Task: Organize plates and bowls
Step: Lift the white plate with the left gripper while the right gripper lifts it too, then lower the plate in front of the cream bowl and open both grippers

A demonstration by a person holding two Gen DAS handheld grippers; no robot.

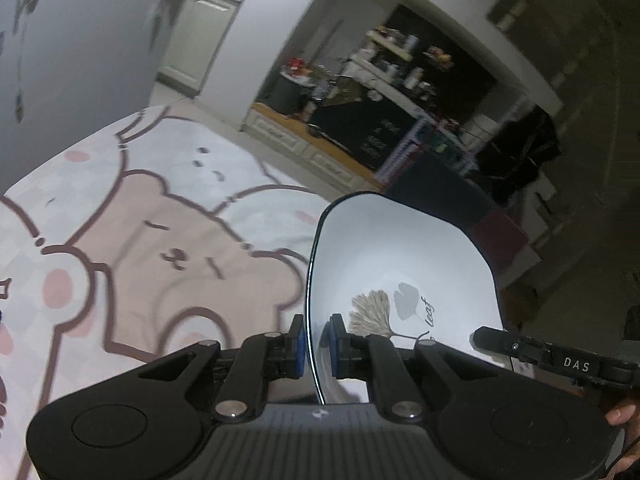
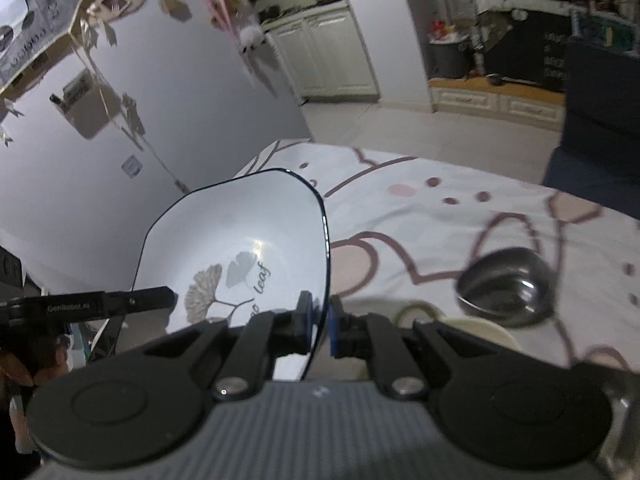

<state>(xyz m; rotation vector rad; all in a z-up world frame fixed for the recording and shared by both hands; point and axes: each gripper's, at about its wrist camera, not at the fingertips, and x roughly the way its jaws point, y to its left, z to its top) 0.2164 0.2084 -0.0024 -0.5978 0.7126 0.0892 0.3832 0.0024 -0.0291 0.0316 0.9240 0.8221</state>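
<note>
White leaf-printed bowl (image 1: 384,264), dark-rimmed, tilted, aloft

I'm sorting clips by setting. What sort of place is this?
Most likely a home, in a dining spot off the kitchen. White kitchen cabinets stand in the background, a cartoon bear tablecloth covers the table, and cluttered shelves of household items fill an alcove.

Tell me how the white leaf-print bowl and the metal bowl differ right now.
The white bowl has a dark rim, squarish outline and a leaf print; the metal bowl is round, plain and shiny steel. The white bowl is lifted, pinched at opposite rim edges by the left claw and right claw; the metal bowl sits untouched on the bear-print cloth. Both look empty.
</note>
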